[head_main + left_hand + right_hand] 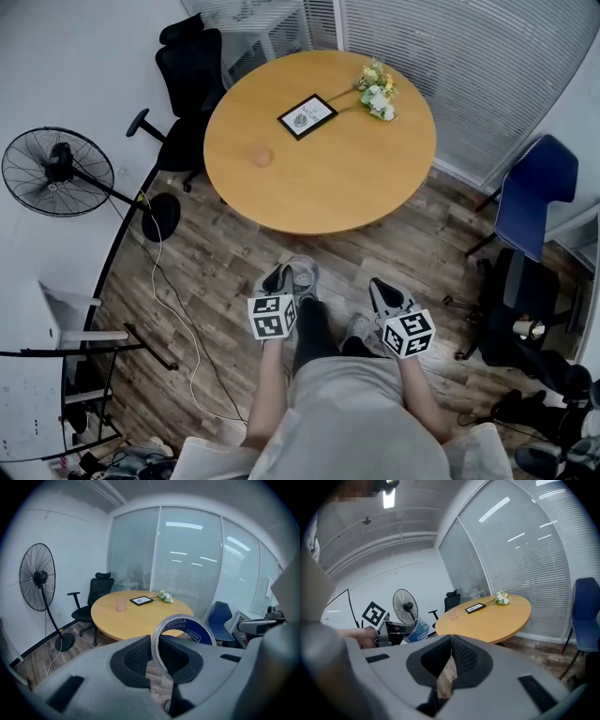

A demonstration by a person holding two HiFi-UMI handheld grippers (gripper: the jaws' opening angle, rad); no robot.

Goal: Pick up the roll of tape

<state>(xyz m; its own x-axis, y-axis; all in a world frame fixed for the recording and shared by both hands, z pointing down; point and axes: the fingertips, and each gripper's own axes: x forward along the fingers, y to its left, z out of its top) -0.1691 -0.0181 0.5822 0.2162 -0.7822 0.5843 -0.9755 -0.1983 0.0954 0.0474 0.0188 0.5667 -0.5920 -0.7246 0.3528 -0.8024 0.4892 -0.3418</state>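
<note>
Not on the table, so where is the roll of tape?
In the left gripper view, the roll of tape is clamped in the left gripper, over the floor short of the round table.

Round table [319,178] has a smooth, light wood-look top with a soft satin sheen and hardly any grain showing. The floor [216,272] is plank stuff, grey-brown with heavy streaky grain, matt and kinda weathered-looking. The roll of tape [196,632] looks slick and a bit shiny on its grey edge, with a blue printed inner face. The left gripper [157,656] and right gripper [451,656] are matt grey plastic, and the black pads [138,658] have a fine mesh-like texture. The fan [47,173] on the left has a black wire grille, metal by the look. The far office chair [192,66] is matt black, cloth or mesh, can't tell. The blue chair [534,187] on the right looks matt too.
</note>
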